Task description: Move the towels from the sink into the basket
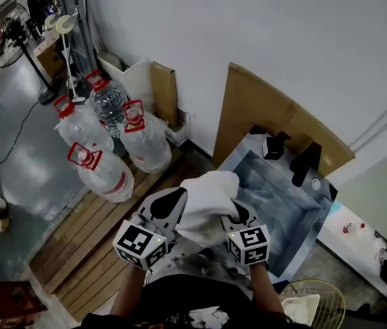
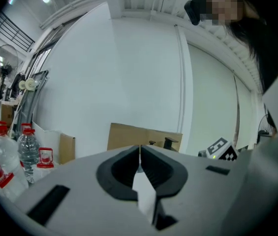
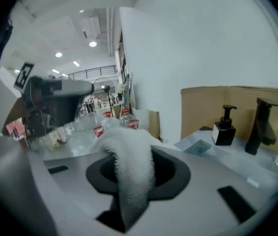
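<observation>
Currently the white towel (image 1: 207,199) hangs in the air between both grippers, above the near left corner of the sink (image 1: 285,208) and clear of the basin. The left gripper (image 1: 177,199) is clenched on a thin fold of the cloth, its jaws pressed together with only a sliver of white showing between them. The right gripper (image 1: 233,214) is clamped on a much thicker bunch, which fills the gap between its jaws and spills over the top. Each gripper carries a cube with black-and-white square markers (image 1: 142,244); these are patterns, not words.

At the far side of the sink stand a black faucet (image 1: 306,163) and a dark soap dispenser (image 1: 274,146), whose label cannot be read. A sheet of cardboard (image 1: 261,108) leans on the white wall behind them. The wire basket (image 1: 316,299) sits on the floor at the person's right, near the sink. To the left, large clear water bottles (image 1: 104,142) with red handles stand on a wooden pallet; any print on them is too small to read.
</observation>
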`<state>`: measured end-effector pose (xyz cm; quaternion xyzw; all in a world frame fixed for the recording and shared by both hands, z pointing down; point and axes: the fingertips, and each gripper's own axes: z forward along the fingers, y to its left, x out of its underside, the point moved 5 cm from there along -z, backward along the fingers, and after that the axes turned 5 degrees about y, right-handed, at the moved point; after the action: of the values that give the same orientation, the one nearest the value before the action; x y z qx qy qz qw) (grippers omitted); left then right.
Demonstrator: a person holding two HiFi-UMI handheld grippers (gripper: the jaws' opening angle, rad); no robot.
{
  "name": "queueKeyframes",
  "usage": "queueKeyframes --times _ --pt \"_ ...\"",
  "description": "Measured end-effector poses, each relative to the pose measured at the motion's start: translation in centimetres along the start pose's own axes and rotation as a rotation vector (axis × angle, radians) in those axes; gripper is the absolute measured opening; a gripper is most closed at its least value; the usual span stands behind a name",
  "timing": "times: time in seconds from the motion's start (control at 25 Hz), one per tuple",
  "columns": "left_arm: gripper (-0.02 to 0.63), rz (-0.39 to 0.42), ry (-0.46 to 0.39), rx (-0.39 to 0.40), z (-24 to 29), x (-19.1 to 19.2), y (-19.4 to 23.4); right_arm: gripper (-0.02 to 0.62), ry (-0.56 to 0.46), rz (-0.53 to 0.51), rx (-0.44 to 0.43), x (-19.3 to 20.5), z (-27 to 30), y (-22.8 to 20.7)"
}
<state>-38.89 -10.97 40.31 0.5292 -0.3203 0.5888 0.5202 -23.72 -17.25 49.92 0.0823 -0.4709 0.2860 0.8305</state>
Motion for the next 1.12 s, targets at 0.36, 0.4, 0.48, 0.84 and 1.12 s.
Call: queueKeyframes --times 0.36,0.4,0.48,0.84,1.12 --pt "0.014 0.043 -0.004 0.202 3.8 -1.2 -3.0 0.091 -0.265 0.073 0.154 -5.7 -8.8 -2.1" --pt "0.014 0.048 -0.004 0.233 4.3 -1.3 -3.6 0.091 -0.288 0.073 0.180 -6.0 -9.9 -2.3" --pt "0.014 0.064 -0.004 0.293 5.4 -1.7 -4.9 0.091 -0.328 0.071 0.229 -6.4 -12.0 -2.5" --pt "0.014 0.132 0.007 0.562 9.0 -2.4 -14.1 0.091 -0.393 0.126 0.483 -3.8 -22.1 -4.4" --pt "0.014 0.164 0.052 0.731 9.2 -0.5 -23.7 0.091 -0.421 0.219 0.643 1.7 -30.7 -4.1"
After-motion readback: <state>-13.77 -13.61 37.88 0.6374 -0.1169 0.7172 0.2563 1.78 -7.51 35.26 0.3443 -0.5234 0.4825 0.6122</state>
